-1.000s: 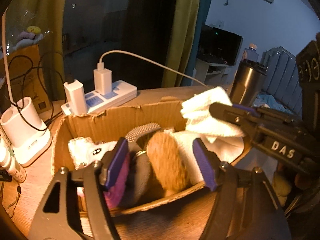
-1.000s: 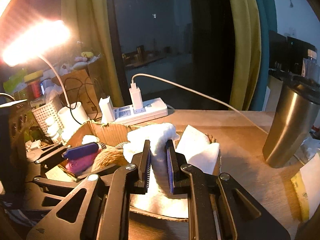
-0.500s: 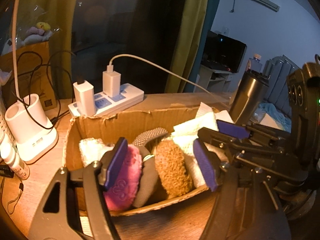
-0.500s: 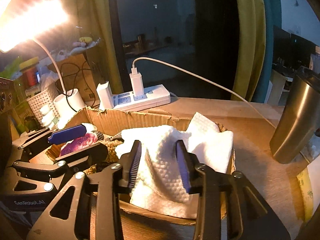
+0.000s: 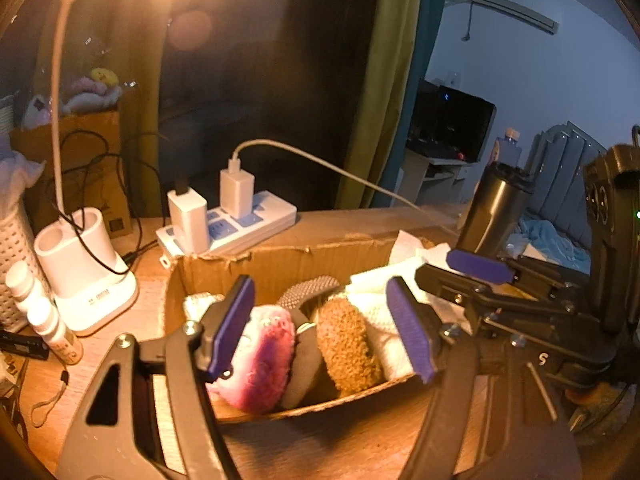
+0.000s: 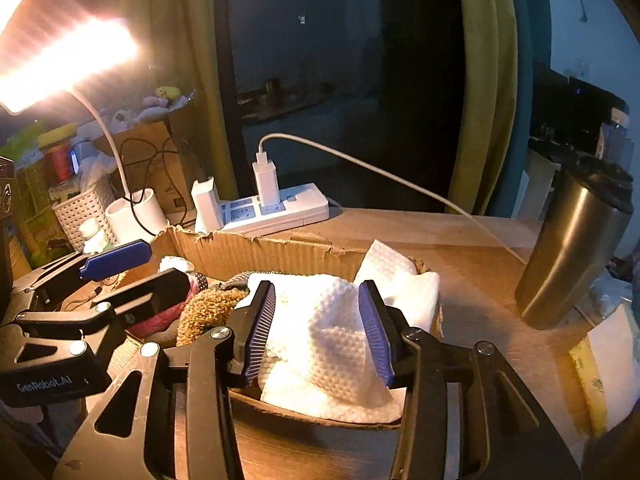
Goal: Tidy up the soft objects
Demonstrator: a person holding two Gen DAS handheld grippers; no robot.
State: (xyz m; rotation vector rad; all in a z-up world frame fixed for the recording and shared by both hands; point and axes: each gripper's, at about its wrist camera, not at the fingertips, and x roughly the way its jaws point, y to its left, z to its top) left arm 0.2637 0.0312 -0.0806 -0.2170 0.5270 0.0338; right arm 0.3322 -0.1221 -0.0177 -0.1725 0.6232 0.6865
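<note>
A cardboard box [image 5: 280,258] [image 6: 256,248] on the wooden desk holds soft items in a row: a pink plush [image 5: 264,364], a grey knit piece [image 5: 308,288], a brown fuzzy pad [image 5: 348,344] [image 6: 204,308] and a white waffle cloth [image 6: 324,332] [image 5: 376,312]. My left gripper [image 5: 324,328] is open and empty, just above the box's near edge. My right gripper [image 6: 318,330] is open, its pads on either side of the white cloth, which lies in the box's right end. The right gripper's frame shows at the right in the left wrist view [image 5: 476,280].
A white power strip [image 5: 236,228] [image 6: 276,208] with chargers and a cable lies behind the box. A steel tumbler [image 6: 576,248] [image 5: 496,216] stands to the right. A white lamp base [image 5: 84,276], small bottles [image 5: 48,320] and a basket [image 6: 84,208] stand to the left.
My right gripper opened and let the white cloth go; the cloth now rests in the box's right end. Both grippers rose a little and drew back slightly.
</note>
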